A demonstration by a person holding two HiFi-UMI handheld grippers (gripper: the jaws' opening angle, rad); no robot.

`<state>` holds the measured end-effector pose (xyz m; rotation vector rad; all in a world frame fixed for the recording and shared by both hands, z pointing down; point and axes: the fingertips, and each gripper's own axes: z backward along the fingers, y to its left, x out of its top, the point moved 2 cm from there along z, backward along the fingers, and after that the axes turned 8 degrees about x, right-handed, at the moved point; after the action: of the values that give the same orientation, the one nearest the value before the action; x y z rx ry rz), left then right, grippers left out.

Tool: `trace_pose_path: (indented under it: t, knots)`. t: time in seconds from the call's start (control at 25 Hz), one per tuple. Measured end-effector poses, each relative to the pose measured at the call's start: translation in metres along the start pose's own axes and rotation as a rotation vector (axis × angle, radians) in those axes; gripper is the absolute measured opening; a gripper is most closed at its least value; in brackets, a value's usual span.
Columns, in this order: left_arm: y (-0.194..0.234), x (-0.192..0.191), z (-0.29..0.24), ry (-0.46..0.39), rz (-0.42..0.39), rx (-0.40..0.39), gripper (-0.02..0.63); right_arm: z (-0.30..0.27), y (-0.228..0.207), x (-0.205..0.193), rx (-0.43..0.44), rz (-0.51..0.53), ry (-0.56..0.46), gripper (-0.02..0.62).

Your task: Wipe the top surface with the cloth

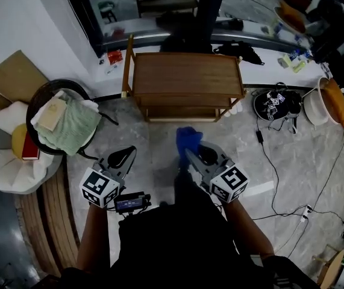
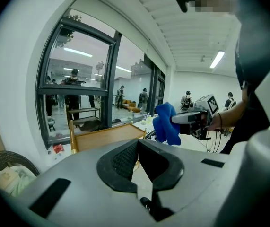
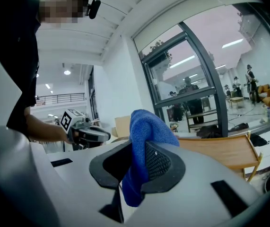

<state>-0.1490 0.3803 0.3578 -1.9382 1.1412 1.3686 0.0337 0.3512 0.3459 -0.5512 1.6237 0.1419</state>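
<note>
1. The right gripper [image 1: 188, 153] is clamped on the blue cloth [image 1: 187, 138]. In the right gripper view, the cloth [image 3: 146, 124] is pinched between the two pads. One bunch stands up past the tips and a tail hangs down below them.
2. The left gripper [image 1: 129, 152] holds nothing. In the left gripper view, its tips [image 2: 137, 143] meet with no object between them.
3. The cloth is in the air over the floor, on the near side of the wooden shelf [image 1: 144, 110]. It does not touch the shelf.
4. The shelf top [image 1: 185, 74] lies straight ahead of the right gripper, on the far side. The jaws point roughly at the middle of its near edge.
5. The long axis of the top runs left to right, across the line of approach. A raised rim runs along its edges.
6. Judgement: the right gripper holds the cloth and is closer to the centre line, so it makes the reach. The move is forward, over the near rim, then down onto the wood. Wiping strokes would best run left to right along the long axis.
</note>
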Motion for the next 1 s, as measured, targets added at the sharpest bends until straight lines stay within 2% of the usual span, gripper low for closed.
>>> trace_pose_path:
  t: [0.32, 0.52, 0.84, 1.0]
  knots:
    - [0.047, 0.038, -0.073, 0.018, 0.026, 0.059, 0.012, -0.025, -0.094, 0.031, 0.021, -0.007, 0.016, 0.057]
    - [0.067, 0.066, -0.119, 0.028, 0.013, 0.080, 0.012, -0.041, -0.151, 0.047, 0.047, -0.018, 0.014, 0.057]
    - [0.102, 0.103, -0.160, 0.021, 0.000, 0.139, 0.012, -0.070, -0.213, 0.064, 0.105, -0.034, 0.010, 0.057]
    - [0.120, 0.108, -0.167, 0.036, 0.008, 0.172, 0.012, -0.082, -0.233, 0.064, 0.118, -0.044, 0.010, 0.057]
